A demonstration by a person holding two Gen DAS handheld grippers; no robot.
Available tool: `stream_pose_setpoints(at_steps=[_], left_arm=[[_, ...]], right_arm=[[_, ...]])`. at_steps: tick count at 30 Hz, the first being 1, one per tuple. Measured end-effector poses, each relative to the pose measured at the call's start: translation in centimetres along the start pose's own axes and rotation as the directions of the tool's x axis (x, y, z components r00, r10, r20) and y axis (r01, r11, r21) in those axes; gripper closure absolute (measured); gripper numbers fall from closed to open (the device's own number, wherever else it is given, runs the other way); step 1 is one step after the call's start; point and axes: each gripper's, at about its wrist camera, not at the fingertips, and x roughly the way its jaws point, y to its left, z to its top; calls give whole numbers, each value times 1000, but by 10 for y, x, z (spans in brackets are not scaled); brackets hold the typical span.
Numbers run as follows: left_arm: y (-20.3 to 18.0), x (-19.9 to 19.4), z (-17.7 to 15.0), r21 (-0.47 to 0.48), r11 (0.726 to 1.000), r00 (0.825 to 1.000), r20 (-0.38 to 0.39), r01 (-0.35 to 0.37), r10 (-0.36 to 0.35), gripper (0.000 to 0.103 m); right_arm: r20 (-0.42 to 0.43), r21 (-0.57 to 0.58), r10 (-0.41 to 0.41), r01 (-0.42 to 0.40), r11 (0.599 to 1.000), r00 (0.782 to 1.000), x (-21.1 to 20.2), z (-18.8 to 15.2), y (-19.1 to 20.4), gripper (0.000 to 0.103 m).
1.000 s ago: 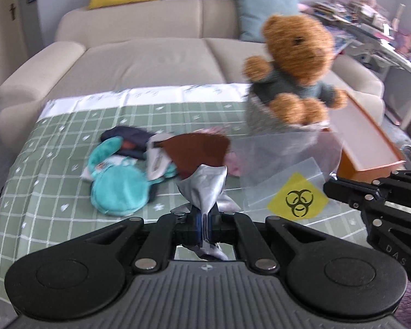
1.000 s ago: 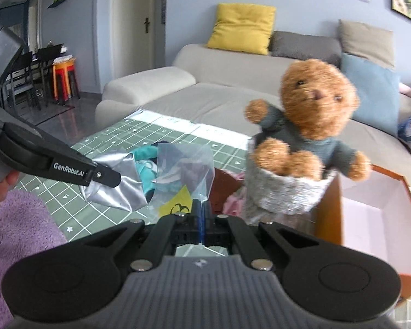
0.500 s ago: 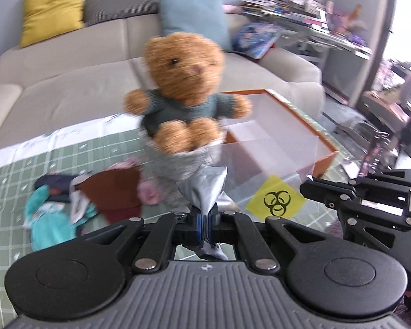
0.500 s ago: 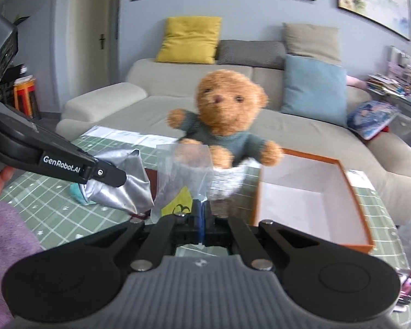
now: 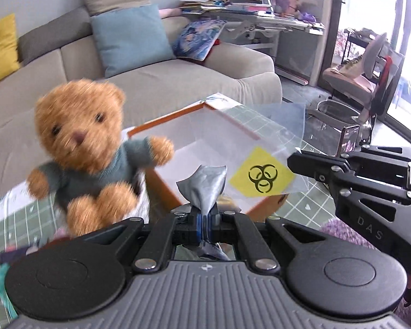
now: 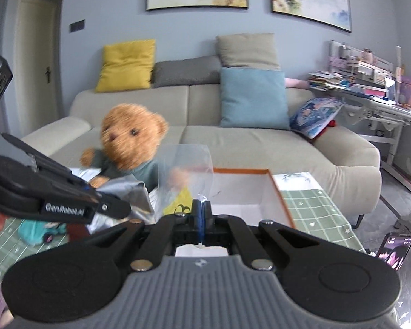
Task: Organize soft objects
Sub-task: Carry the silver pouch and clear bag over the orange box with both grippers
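While the left wrist view is partly blurred, it shows the left gripper clenched on a crumpled silver bag, whose neck rises between the closed jaws. A brown teddy bear sits in the far mouth of that bag, beside the near corner of the orange box. The right gripper enters from the right, pinching a clear bag with a yellow hazard label that hangs over the open white interior of the box.

From the right wrist view, the right gripper has its jaws pressed together on the thin clear bag (only a sliver of film shows at the pads). The left gripper holds the silver bag at left, with the teddy bear above it. The orange box lies just ahead and appears empty.

Judged step: carrying both bags toward the box. The next move calls for lowering them past the rim, then releasing.

Clearance: the box mouth is wide, but its orange rim could catch the hanging film. The two grippers are near each other. The green checked tablecloth right of the box is free, and a phone stands beyond the table edge.
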Motion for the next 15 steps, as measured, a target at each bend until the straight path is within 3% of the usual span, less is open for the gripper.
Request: stream_pose_setpoints(at_steps=[9, 15], left_arm=[[-13, 54, 48, 103, 994, 999, -30, -23, 26, 99], [-10, 109, 68, 185, 980, 989, -111, -78, 99, 99]], right_arm=[[18, 63, -35, 33, 997, 999, 61, 22, -38, 103], [-45, 42, -21, 23, 999, 999, 120, 22, -59, 103]])
